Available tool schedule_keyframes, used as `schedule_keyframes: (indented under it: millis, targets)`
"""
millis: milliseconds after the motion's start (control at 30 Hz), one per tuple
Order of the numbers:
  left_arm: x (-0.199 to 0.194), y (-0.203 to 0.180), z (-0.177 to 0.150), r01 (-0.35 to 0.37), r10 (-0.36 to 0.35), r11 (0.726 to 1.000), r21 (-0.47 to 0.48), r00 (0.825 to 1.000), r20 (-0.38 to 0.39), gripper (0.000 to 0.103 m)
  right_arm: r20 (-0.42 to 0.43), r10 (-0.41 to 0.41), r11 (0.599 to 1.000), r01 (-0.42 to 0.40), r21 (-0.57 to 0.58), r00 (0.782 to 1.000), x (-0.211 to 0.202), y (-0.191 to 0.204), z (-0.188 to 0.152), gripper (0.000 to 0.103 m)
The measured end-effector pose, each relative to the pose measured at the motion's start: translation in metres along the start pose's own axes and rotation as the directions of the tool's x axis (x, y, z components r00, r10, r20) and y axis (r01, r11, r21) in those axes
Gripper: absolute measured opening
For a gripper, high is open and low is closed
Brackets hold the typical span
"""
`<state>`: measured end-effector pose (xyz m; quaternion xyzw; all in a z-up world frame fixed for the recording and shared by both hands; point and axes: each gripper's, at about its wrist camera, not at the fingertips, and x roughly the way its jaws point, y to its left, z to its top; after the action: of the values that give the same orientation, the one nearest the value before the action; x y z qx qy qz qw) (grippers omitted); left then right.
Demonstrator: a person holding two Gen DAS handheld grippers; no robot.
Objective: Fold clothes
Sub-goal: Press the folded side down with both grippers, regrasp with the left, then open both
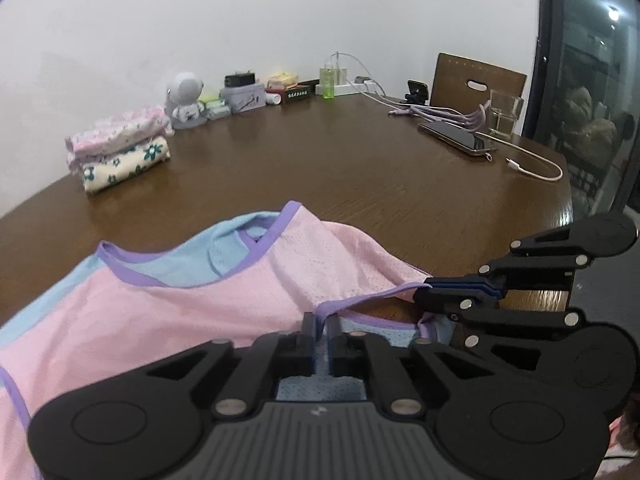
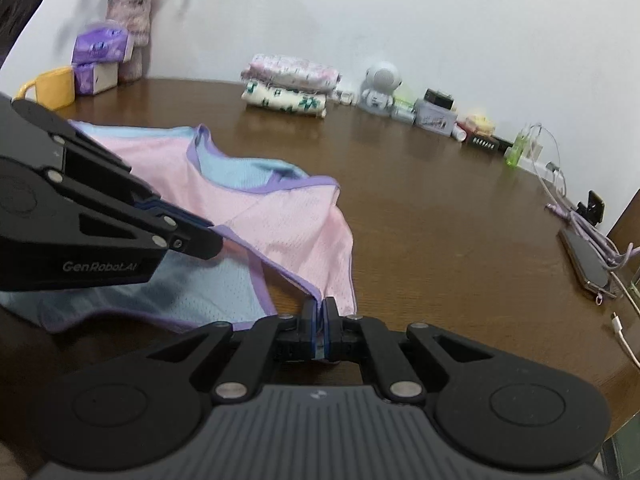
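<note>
Two grippers hold one small shirt [image 1: 168, 312] on the brown table [image 1: 340, 168]. The shirt is pink and blue with purple edges. It lies on the near part of the table, well apart from the pile of folded clothes [image 1: 118, 152] by the wall.

The left gripper [image 1: 320, 328] has its fingers almost closed. A purple strap of the shirt runs between them, and blue cloth lies under them. From the left wrist view, I cannot tell if the pads press on the strap. In the right wrist view the fingers look closed over the purple edge, on the side of the shirt away from the phone [image 2: 588, 260].

The right gripper [image 2: 319, 320] has its fingers shut tight on the purple edge, at the corner of the shirt nearest the phone. The pink cloth hangs up from the table there in a soft fold.

The folded clothes are the landmark. Just beside them stands a little white astronaut toy [image 1: 185, 98]. Past the toy sit small boxes and a green bottle [image 1: 329, 80]. On the other side of the folded clothes are a yellow cup [image 2: 50, 88], purple tissue packs [image 2: 100, 60] and a vase of flowers [image 2: 132, 20].
</note>
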<state>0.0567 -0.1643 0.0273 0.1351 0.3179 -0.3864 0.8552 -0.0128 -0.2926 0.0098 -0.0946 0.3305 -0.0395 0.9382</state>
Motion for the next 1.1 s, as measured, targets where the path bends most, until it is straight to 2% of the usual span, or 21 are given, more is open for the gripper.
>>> schedule_keyframes:
  millis: [67, 100, 133, 167, 233, 267, 400, 467, 500, 533, 600, 633, 667, 867, 900, 967, 1000, 1033, 1067, 1100]
  targets:
    - [-0.011, 0.008, 0.000, 0.016, -0.015, 0.999, -0.028, 1.000, 0.016, 0.019, -0.003, 0.034, 0.999, -0.034, 0.037, 0.999, -0.002, -0.005, 0.000, 0.007]
    - [-0.018, 0.013, -0.001, 0.017, -0.016, 0.999, -0.039, 1.000, 0.027, 0.030, -0.002, 0.076, 0.994, -0.076, 0.080, 0.997, -0.005, -0.012, 0.003, 0.008]
    - [-0.025, 0.018, -0.002, 0.019, -0.017, 0.999, -0.050, 0.999, 0.038, 0.036, 0.004, 0.119, 0.985, -0.118, 0.123, 0.993, -0.008, -0.019, 0.004, 0.013]
    - [-0.030, 0.022, -0.004, -0.001, 0.002, 0.998, -0.055, 0.999, 0.032, 0.037, 0.017, 0.164, 0.972, -0.165, 0.168, 0.986, -0.011, -0.028, 0.007, 0.023]
    - [-0.036, 0.029, -0.010, -0.052, 0.053, 0.997, -0.061, 0.999, 0.011, 0.037, 0.053, 0.220, 0.946, -0.226, 0.231, 0.974, -0.017, -0.043, 0.011, 0.034]
    - [-0.037, 0.031, -0.012, -0.066, 0.066, 0.996, -0.065, 0.998, -0.003, 0.037, 0.072, 0.229, 0.939, -0.240, 0.248, 0.971, -0.019, -0.048, 0.013, 0.034]
    - [-0.032, 0.033, -0.022, -0.072, 0.068, 0.995, -0.068, 0.996, -0.057, 0.034, 0.080, 0.160, 0.978, -0.169, 0.122, 0.984, -0.008, -0.030, 0.025, 0.034]
    - [-0.030, 0.031, -0.025, -0.075, 0.071, 0.996, -0.053, 0.995, -0.070, 0.034, 0.062, 0.168, 0.982, -0.173, 0.077, 0.984, 0.003, -0.019, 0.028, 0.034]
    - [-0.028, 0.029, -0.026, -0.076, 0.073, 0.996, -0.041, 0.995, -0.075, 0.032, 0.050, 0.161, 0.985, -0.164, 0.058, 0.986, 0.009, -0.015, 0.029, 0.034]
    - [-0.027, 0.028, -0.027, -0.077, 0.075, 0.997, -0.029, 0.994, -0.080, 0.022, 0.042, 0.144, 0.989, -0.145, 0.038, 0.989, 0.014, -0.011, 0.030, 0.034]
    - [-0.022, 0.027, -0.029, -0.078, 0.076, 0.997, -0.015, 0.992, -0.103, 0.004, 0.027, 0.117, 0.993, -0.117, 0.006, 0.993, 0.023, -0.006, 0.030, 0.033]
    - [-0.021, 0.026, -0.030, -0.081, 0.080, 0.997, -0.005, 0.991, -0.105, 0.004, 0.021, 0.108, 0.994, -0.108, -0.004, 0.994, 0.026, -0.004, 0.030, 0.019]
    - [-0.021, 0.025, -0.032, -0.084, 0.085, 0.996, 0.006, 0.991, -0.103, 0.004, 0.013, 0.108, 0.994, -0.108, 0.000, 0.994, 0.028, -0.005, 0.028, 0.001]
    - [-0.026, 0.030, -0.031, -0.072, 0.071, 0.997, -0.009, 0.993, -0.090, 0.005, -0.011, 0.091, 0.996, -0.091, 0.024, 0.996, 0.034, -0.017, 0.023, 0.003]
    - [-0.030, 0.033, -0.029, -0.055, 0.053, 0.998, -0.031, 0.996, -0.073, 0.008, -0.013, 0.094, 0.995, -0.093, 0.029, 0.995, 0.034, -0.018, 0.023, 0.005]
    - [-0.037, 0.042, -0.024, -0.027, 0.024, 0.996, -0.090, 0.999, -0.033, 0.017, -0.006, 0.163, 0.984, -0.162, 0.070, 0.987, 0.028, -0.025, 0.025, 0.015]
    - [-0.040, 0.047, -0.021, -0.023, 0.021, 0.992, -0.122, 1.000, -0.016, 0.028, 0.005, 0.211, 0.972, -0.210, 0.104, 0.977, 0.024, -0.031, 0.028, 0.021]
    - [-0.041, 0.052, -0.018, -0.032, 0.031, 0.989, -0.147, 0.999, -0.008, 0.033, 0.026, 0.251, 0.957, -0.252, 0.141, 0.968, 0.021, -0.038, 0.031, 0.036]
    - [-0.040, 0.057, -0.016, -0.043, 0.043, 0.985, -0.170, 0.999, -0.003, 0.033, 0.047, 0.275, 0.945, -0.279, 0.170, 0.960, 0.019, -0.044, 0.035, 0.042]
    - [-0.037, 0.062, -0.013, -0.064, 0.063, 0.980, -0.190, 0.998, -0.011, 0.033, 0.067, 0.294, 0.934, -0.301, 0.194, 0.954, 0.018, -0.051, 0.039, 0.042]
